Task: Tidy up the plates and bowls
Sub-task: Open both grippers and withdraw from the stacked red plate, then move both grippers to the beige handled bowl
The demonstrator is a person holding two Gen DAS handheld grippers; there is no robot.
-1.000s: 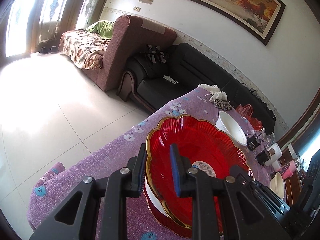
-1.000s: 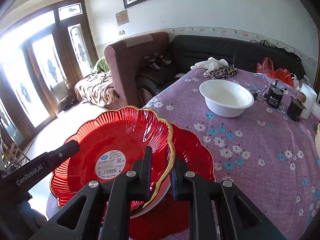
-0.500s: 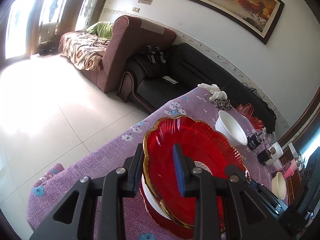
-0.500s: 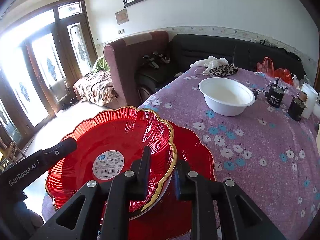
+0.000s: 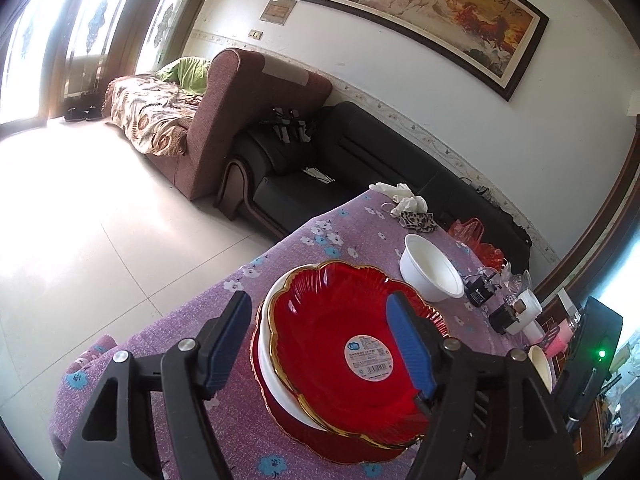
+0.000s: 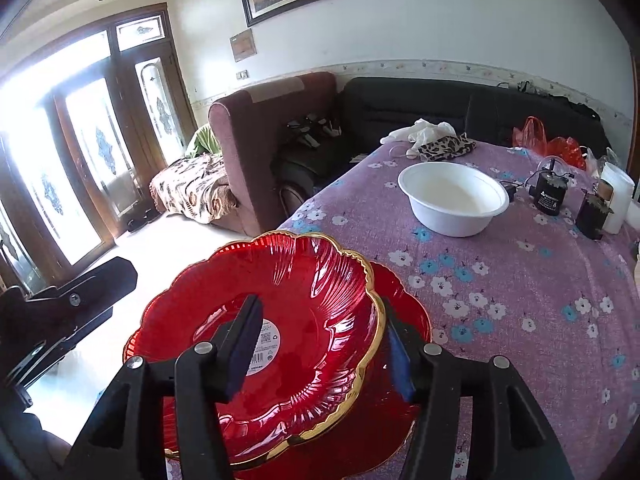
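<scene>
A red gold-rimmed scalloped plate (image 5: pixel 332 344) (image 6: pixel 304 308) lies on top of a stack at the near table corner, over a white bowl (image 5: pixel 266 356) and a larger red plate (image 6: pixel 408 320). My left gripper (image 5: pixel 320 344) is open, its blue pads astride the plate's left rim. My right gripper (image 6: pixel 320 344) is open, its jaws astride the plate's right rim. A second white bowl (image 5: pixel 430 276) (image 6: pixel 454 204) stands alone farther along the table.
The purple flowered tablecloth (image 6: pixel 520 288) covers the table. Black adapters (image 6: pixel 550 196), a white cup (image 6: pixel 618 196), a red plastic bag (image 6: pixel 560 146) and cloths (image 6: pixel 440 140) lie at the far end. Sofas (image 5: pixel 280 148) stand beyond the table edge.
Both grippers were shut on the top red plate's rims and have opened. The plate has settled flat onto the stack.
</scene>
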